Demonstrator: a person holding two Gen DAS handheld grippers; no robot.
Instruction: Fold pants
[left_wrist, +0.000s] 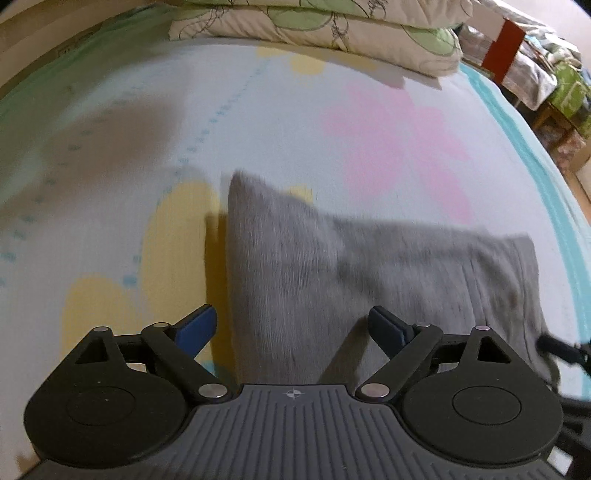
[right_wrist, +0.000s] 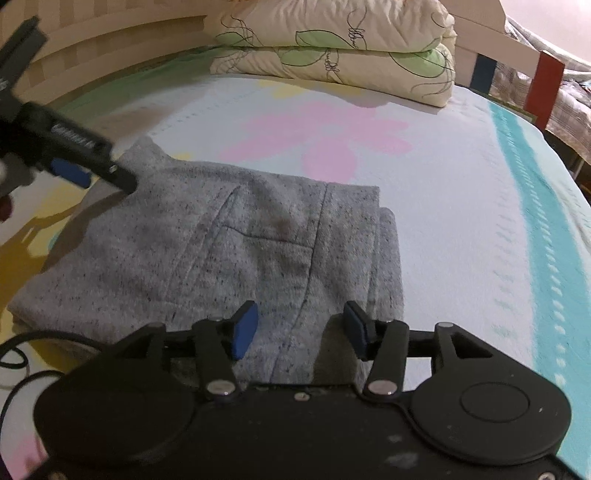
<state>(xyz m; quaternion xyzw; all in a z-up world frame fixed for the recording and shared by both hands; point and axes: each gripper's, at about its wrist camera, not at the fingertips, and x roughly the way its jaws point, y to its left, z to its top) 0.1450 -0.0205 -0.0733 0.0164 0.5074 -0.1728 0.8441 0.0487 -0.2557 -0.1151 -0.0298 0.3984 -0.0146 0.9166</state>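
The grey speckled pants (right_wrist: 221, 251) lie folded in a compact stack on the bed, pocket seam up. They also show in the left wrist view (left_wrist: 332, 273), blurred. My left gripper (left_wrist: 295, 328) is open and empty, hovering above the left end of the stack; it also shows in the right wrist view (right_wrist: 92, 170) over the stack's far left corner. My right gripper (right_wrist: 301, 328) is open and empty just above the near edge of the stack. A bit of it shows at the right edge of the left wrist view (left_wrist: 561, 350).
The bed sheet (right_wrist: 443, 206) is pale with pink and yellow flowers and a teal border (right_wrist: 532, 206). A folded quilt (right_wrist: 351, 44) lies at the headboard. A wooden bed frame (right_wrist: 546, 85) and clutter stand at the right. A black cable (right_wrist: 22, 354) runs at the lower left.
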